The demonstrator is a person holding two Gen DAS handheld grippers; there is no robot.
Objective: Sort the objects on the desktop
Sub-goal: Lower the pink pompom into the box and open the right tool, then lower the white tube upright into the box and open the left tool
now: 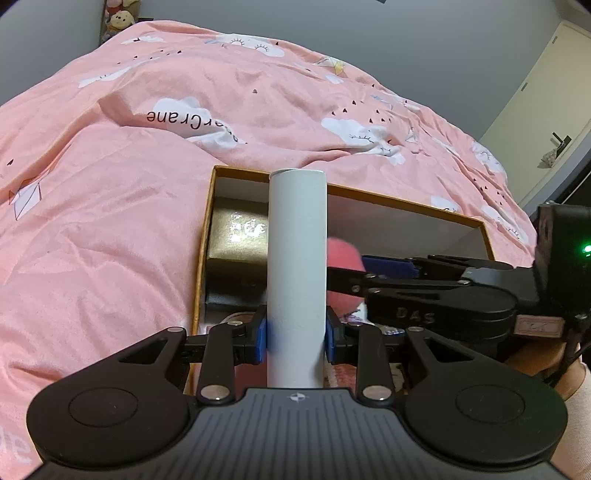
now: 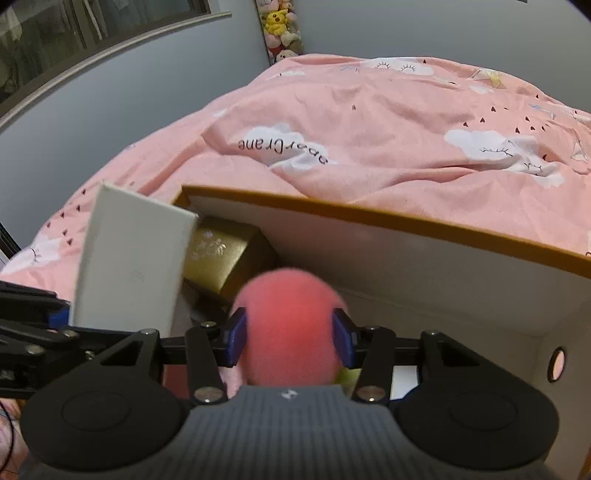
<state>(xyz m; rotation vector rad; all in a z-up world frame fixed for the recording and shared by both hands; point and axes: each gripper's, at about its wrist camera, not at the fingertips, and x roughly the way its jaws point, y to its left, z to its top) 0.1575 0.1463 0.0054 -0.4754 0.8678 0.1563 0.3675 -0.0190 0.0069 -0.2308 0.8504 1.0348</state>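
Observation:
My left gripper [image 1: 295, 336] is shut on a flat white box [image 1: 297, 258], held upright and edge-on between the blue pads. From the right wrist the same white box [image 2: 136, 266] shows its broad face at the left. My right gripper [image 2: 289, 336] is shut on a fuzzy pink ball [image 2: 288, 314], which bulges over both pads. The ball hangs over an open orange-rimmed cardboard box [image 2: 369, 218] with white inner walls. From the left wrist, the right gripper [image 1: 351, 275] reaches in from the right with the pink ball [image 1: 343, 251] over that orange-rimmed box [image 1: 406, 201].
A gold gift box [image 1: 236, 236] lies in the far left corner of the cardboard box, and shows as well in the right wrist view [image 2: 218, 254]. The cardboard box rests on a rumpled pink quilt [image 1: 110, 206]. Plush toys [image 2: 280, 26] stand by the grey wall.

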